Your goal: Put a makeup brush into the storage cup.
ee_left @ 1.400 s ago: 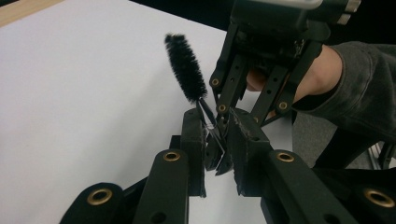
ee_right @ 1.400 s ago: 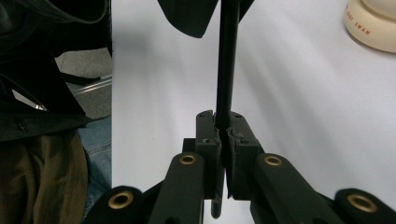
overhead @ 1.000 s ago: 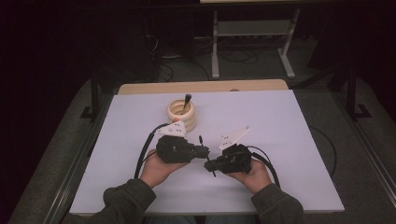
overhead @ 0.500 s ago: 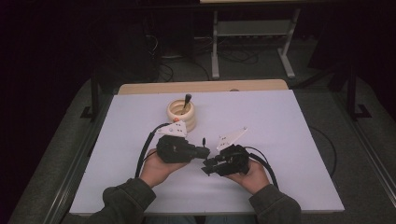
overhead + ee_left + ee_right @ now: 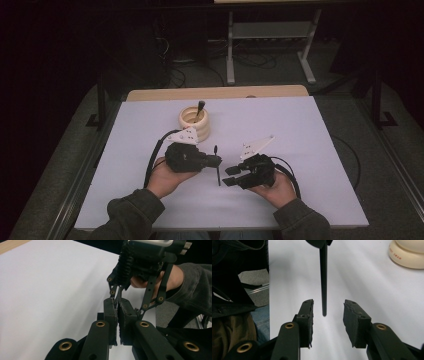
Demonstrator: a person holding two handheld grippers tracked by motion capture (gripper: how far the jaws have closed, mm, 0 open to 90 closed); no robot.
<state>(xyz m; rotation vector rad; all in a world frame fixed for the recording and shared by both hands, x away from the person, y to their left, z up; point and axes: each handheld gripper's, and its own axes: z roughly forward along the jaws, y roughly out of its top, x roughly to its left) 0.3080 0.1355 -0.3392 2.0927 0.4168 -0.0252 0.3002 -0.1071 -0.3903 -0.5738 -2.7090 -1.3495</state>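
Left gripper point(image 5: 216, 161) clamps black stick point(image 5: 218, 172); right gripper point(image 5: 231, 176) just opened.

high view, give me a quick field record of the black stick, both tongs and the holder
held thing: thin black stick, clamped at its upper part, hanging down
left tongs: shut on the stick
right tongs: jaws have just been opening, pads clear of the stick's lower end, which lies between them
holder: cream ringed round stand, another dark stick standing in it
surface: white table sheet

Two grippers point(image 5: 212, 161) point(image 5: 229, 176), two black sticks point(image 5: 217, 167) point(image 5: 199, 107), and one cream holder point(image 5: 194, 123).
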